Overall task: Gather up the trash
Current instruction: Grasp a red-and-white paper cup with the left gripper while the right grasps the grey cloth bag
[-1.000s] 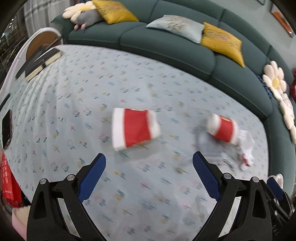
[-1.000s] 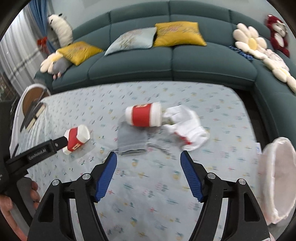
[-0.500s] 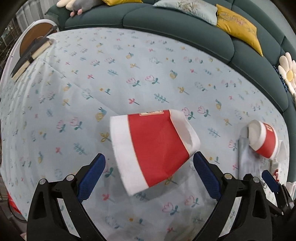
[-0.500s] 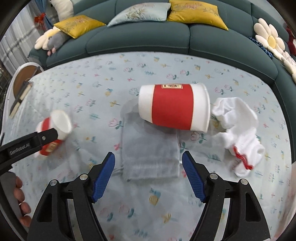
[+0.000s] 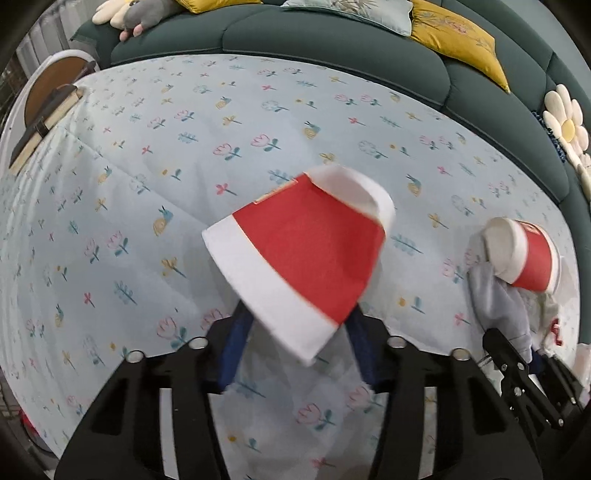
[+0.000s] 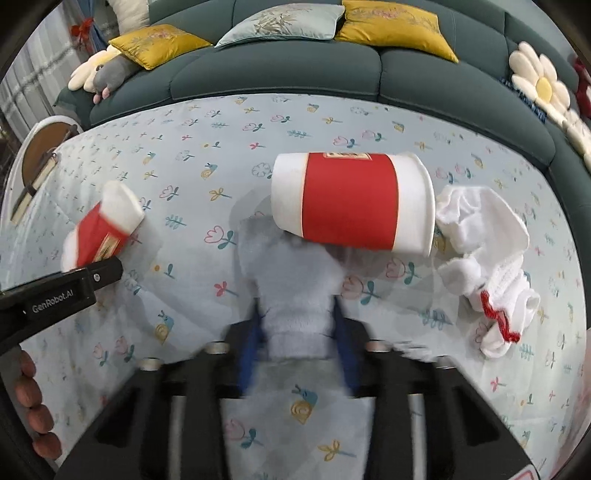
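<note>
Left gripper: blue-padded jaws closing, a red-and-white paper cup between them, pads against its white rim band, the cup tilted with its base pointing up and away over the floral cloth. Right gripper: blue pads closing on the near end of a grey fleece cloth, which bunches up between them; motion blur softens the jaw edges. Person's fingers: low at the left edge of the right wrist view, below the black arm of the other tool marked GenRobot.AI. Second red-and-white paper cup: on its side, crosswise, resting on the far end of the grey fleece cloth, its rim to the right and touching a crumpled white rag. Crumpled white rag: red stitched edge at its near corner, lying just right of that cup on the cloth-covered surface. Round side table: white rim, wooden top, a dark-covered book on it, beyond the left edge of the floral cloth. Dark green sofa: curving along the far side, bearing mustard cushions, a pale blue cushion, a grey and cream plush toy at the left end and a daisy-shaped cushion at the right.
</note>
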